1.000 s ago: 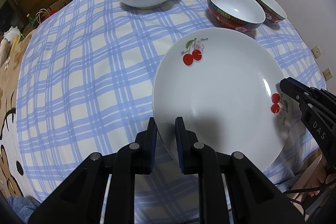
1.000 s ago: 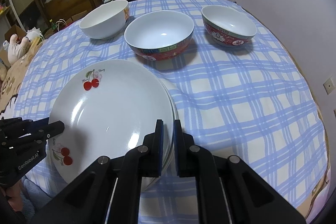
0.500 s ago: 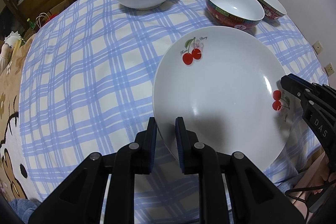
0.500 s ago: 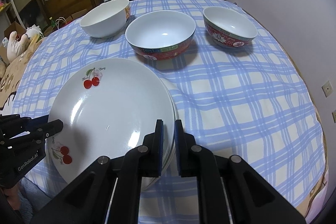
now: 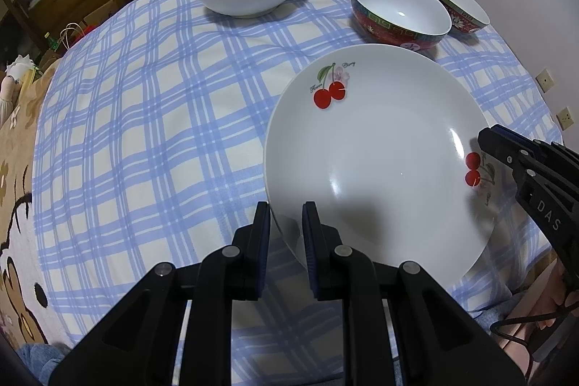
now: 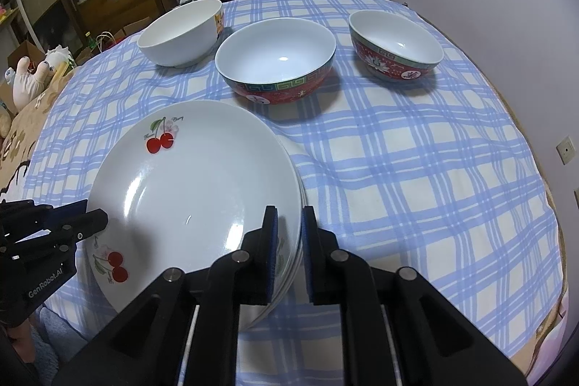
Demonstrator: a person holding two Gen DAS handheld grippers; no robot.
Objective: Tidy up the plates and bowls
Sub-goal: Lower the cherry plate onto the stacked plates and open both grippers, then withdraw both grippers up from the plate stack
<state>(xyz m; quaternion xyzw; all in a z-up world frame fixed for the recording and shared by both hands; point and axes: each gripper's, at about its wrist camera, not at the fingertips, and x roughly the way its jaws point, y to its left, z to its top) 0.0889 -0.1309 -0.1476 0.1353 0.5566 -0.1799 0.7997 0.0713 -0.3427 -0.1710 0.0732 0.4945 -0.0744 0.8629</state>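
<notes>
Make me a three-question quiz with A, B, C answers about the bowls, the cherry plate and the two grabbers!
1. Where does the plain white ceramic bowl stand among the three bowls, seen from the right wrist?
A. on the left
B. in the middle
C. on the right

2. How many round bowls have a red patterned outside?
A. one
B. two
C. three

3. What are the left gripper and right gripper doing?
A. hanging open above the bowls
B. pinching opposite rims of the white cherry-print plate
C. lifting a bowl

Answers: 1 A, it sits left of both others. 2 B, the big red bowl and the small red bowl. 3 B, each has the plate's rim between its jaws.
</notes>
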